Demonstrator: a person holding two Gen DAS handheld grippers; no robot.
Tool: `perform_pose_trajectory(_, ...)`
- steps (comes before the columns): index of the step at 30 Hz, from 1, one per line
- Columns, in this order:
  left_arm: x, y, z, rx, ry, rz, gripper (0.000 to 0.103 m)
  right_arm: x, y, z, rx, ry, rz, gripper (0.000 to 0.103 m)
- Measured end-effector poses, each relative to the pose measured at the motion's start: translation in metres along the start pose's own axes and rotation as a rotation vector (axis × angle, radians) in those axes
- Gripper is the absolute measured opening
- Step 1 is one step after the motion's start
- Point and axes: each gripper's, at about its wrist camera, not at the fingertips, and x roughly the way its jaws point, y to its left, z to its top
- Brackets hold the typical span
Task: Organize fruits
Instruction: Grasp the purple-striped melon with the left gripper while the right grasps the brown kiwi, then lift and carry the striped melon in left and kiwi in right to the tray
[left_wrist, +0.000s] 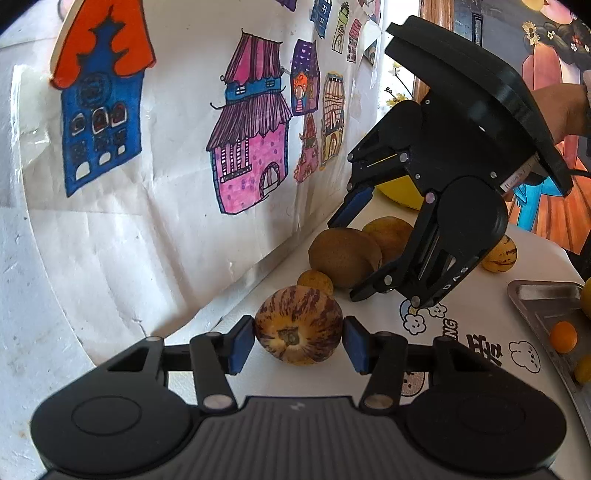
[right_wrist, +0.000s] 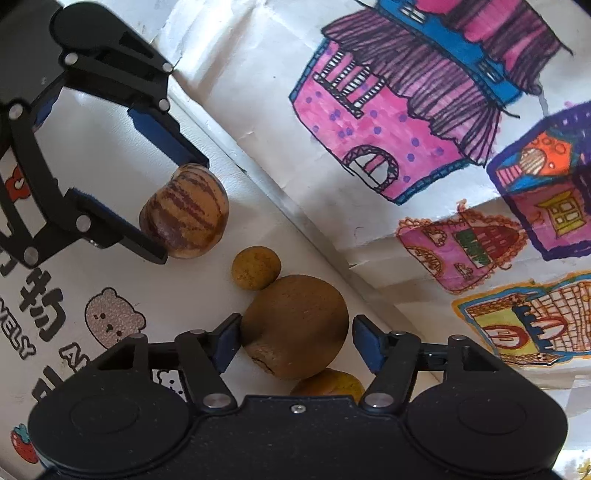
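Note:
A purple-striped yellow melon (left_wrist: 298, 330) (right_wrist: 184, 210) lies on the white printed table cover (left_wrist: 476, 332). My left gripper (left_wrist: 298, 341) (right_wrist: 173, 206) is shut on it, a blue pad pressing each side. Just beyond lies a brown kiwi (left_wrist: 343, 254) (right_wrist: 295, 326). My right gripper (right_wrist: 295, 336) (left_wrist: 343, 258) reaches down around it. Its left pad (right_wrist: 229, 339) touches the kiwi, while a thin strip of table shows between the fruit and the right pad (right_wrist: 364, 343).
A small round yellow-brown fruit (left_wrist: 315, 281) (right_wrist: 255, 267) sits between melon and kiwi. An orange-brown fruit (left_wrist: 388, 232) lies behind the kiwi, and a second striped fruit (left_wrist: 500, 254) further right. A metal tray (left_wrist: 546, 306) with small orange fruit is at right. The papered wall (left_wrist: 166, 221) runs close along the left.

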Motion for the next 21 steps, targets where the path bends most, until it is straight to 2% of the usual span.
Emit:
perform_pose_trajectory(3, -0.001, 0.002, -0.001, -0.022, -0.002, -0.003, 0.056, -0.002, -0.008, 0.002, 0.045, -0.016, 0.013, 0.065)
perform_pose_trajectory(8, -0.006, 0.002, -0.005, -0.045, -0.002, 0.002, 0.055, -0.009, -0.006, -0.005, 0.105, -0.058, -0.03, 0.064)
perform_pose_trajectory(14, -0.016, 0.001, -0.01, -0.085, -0.002, 0.033, 0.055, -0.026, 0.032, -0.021, 0.171, -0.16, -0.195, 0.063)
perform_pose_trajectory(17, -0.022, -0.003, -0.013, -0.098, -0.003, 0.065, 0.055, -0.03, 0.049, -0.024, 0.199, -0.171, -0.293, 0.063)
perform_pose_trajectory(21, -0.029, -0.008, -0.018, -0.115, -0.005, 0.1, 0.055, -0.039, 0.068, -0.028, 0.241, -0.189, -0.366, 0.063)
